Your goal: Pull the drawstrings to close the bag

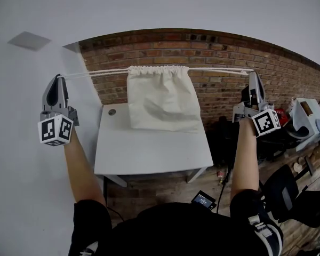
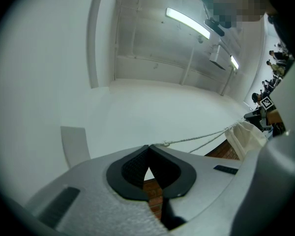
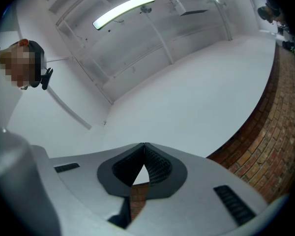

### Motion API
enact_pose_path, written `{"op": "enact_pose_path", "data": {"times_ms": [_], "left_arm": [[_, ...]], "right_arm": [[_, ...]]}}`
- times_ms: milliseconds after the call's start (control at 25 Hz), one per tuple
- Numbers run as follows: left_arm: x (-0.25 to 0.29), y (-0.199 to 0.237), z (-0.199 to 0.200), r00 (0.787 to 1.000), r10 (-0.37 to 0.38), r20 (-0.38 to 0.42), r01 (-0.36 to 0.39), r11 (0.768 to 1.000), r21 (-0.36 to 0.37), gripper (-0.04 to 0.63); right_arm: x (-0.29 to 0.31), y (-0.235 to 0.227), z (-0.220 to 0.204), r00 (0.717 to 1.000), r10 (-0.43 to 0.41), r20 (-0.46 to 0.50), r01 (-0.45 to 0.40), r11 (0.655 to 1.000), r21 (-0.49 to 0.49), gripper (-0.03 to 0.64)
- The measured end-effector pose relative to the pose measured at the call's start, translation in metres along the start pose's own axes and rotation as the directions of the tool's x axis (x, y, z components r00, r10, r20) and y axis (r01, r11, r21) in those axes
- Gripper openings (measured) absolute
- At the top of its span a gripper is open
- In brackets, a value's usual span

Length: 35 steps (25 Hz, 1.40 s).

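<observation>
A cream cloth bag point(image 1: 159, 100) hangs in the air above the white table point(image 1: 149, 151), its mouth gathered tight point(image 1: 158, 71). White drawstrings run out level from it to both sides. The left drawstring point(image 1: 96, 73) ends at my left gripper point(image 1: 58, 78), which is shut on it. In the left gripper view the knotted cord point(image 2: 196, 139) leaves the closed tips point(image 2: 148, 147) towards the bag point(image 2: 246, 136). The right drawstring point(image 1: 218, 69) reaches my right gripper point(image 1: 252, 73), also shut. In the right gripper view the jaws point(image 3: 144, 145) meet and the cord is hidden.
A brick wall point(image 1: 218, 63) stands behind the table, with a white wall point(image 1: 21, 116) at the left. Black chairs point(image 1: 288, 191) and cluttered equipment point(image 1: 304, 116) fill the right side. A small lit device point(image 1: 203, 199) lies near the person's lap.
</observation>
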<state>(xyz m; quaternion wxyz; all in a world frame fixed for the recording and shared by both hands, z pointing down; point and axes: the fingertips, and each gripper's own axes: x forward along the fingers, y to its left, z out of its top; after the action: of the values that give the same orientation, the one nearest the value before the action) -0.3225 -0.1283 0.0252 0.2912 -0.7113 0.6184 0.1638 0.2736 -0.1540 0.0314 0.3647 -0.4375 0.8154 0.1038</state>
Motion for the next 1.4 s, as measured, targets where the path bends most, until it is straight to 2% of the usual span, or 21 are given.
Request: {"op": "enact_pose_path", "data": {"times_ms": [1400], "left_arm": [[-0.004, 0.006, 0.004, 1.0, -0.018, 0.01, 0.018, 0.998, -0.052, 0.015]], "right_arm": [[-0.022, -0.038, 0.017, 0.994, -0.041, 0.103, 0.021, 0.982, 0.185, 0.006]]}}
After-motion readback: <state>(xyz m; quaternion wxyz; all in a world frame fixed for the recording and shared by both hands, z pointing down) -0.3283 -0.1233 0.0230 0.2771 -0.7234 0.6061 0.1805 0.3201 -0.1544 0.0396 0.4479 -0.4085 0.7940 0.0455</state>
